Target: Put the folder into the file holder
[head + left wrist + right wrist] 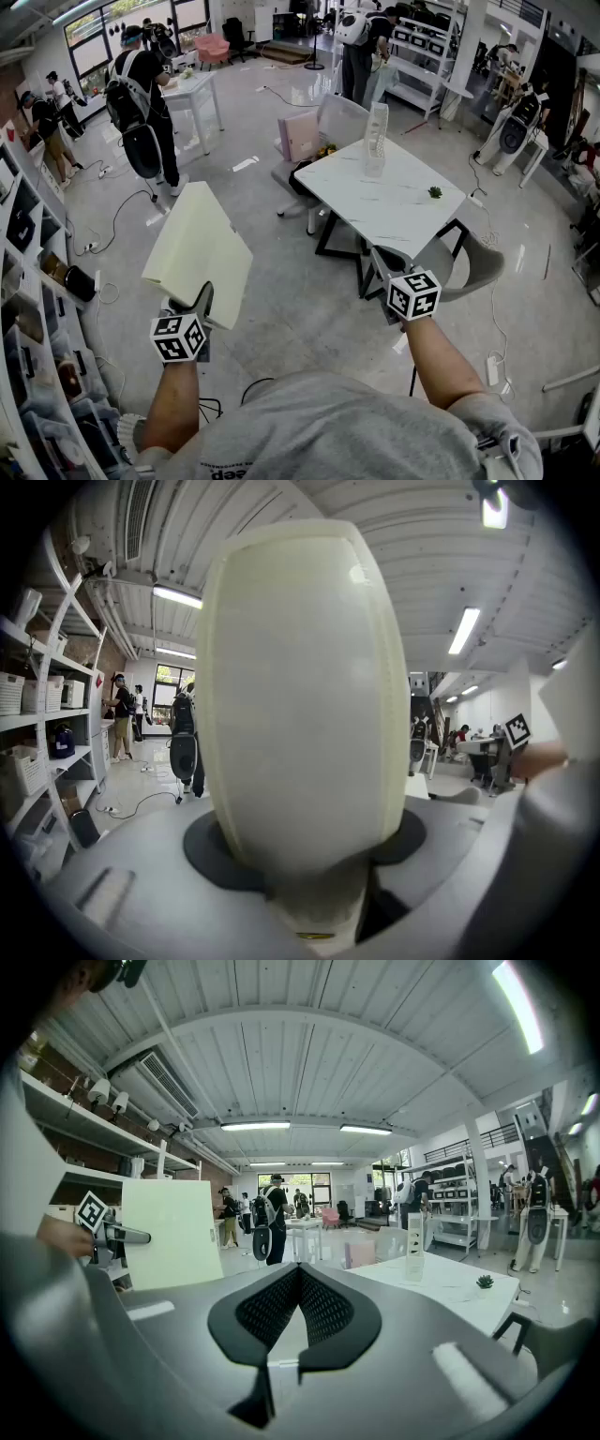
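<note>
The left claw [195, 311] is clamped on the near edge of the folder [199, 251]. Its jaws are partly apart, only as far as the folder's thickness keeps them. The pale folder juts up and forward from the claw, in the air over the floor and touching nothing else. The right claw [298, 1290] is closed, pad against pad, with nothing in it.

The file holder [376, 141] stands upright on the surface [403, 211], well ahead of the left claw and off to its right. It is also ahead of the right claw.

What could go wrong, as I judge it:
- The grip is at one edge only, so most of the folder hangs beyond the jaws. A quick swing toward the surface could make it pivot or slide in the pads.
- The holder looks tall, narrow and light. If a folder corner strikes its rim instead of a slot, it could tip or skid, unless the free right claw steadies it.
- The chair [469, 267] just ahead of the right claw stands in the way, so a low carry could snag the folder on its back.
</note>
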Action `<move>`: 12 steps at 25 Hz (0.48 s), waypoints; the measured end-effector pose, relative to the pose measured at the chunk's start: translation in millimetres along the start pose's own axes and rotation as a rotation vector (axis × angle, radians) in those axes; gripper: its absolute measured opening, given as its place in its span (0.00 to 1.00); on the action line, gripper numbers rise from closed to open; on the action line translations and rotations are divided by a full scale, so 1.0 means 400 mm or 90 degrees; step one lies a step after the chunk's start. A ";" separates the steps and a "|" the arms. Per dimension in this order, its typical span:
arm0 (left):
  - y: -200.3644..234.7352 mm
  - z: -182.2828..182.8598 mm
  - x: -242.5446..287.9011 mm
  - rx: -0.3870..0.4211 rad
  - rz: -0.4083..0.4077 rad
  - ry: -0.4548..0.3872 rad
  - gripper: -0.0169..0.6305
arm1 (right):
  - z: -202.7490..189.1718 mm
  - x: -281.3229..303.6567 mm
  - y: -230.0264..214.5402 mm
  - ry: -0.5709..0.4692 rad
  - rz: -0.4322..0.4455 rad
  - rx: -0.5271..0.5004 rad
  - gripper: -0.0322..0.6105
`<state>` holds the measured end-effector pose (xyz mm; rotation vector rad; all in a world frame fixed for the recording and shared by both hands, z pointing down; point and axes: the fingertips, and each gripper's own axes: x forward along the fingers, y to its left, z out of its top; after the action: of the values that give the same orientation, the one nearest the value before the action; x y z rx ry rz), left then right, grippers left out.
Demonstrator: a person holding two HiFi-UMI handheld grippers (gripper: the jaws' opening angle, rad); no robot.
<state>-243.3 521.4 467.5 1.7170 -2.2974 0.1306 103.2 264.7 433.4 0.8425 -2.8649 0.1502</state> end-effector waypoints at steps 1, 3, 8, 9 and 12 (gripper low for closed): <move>-0.005 0.000 0.001 -0.001 0.000 0.000 0.51 | 0.000 -0.002 -0.003 0.000 0.001 -0.001 0.05; -0.014 0.000 0.003 -0.002 0.001 0.001 0.51 | -0.001 -0.006 -0.010 0.001 0.003 -0.001 0.05; -0.040 0.003 0.012 0.003 0.004 0.002 0.51 | -0.001 -0.011 -0.031 -0.001 0.008 0.000 0.05; -0.047 0.003 0.015 0.003 0.004 0.003 0.51 | -0.002 -0.012 -0.037 -0.001 0.010 0.000 0.05; -0.072 0.003 0.026 0.003 0.005 0.004 0.51 | -0.005 -0.016 -0.055 0.002 0.021 0.002 0.05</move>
<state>-218.9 502.9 466.7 1.7077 -2.3015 0.1436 120.7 250.1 435.5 0.7961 -2.8771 0.1593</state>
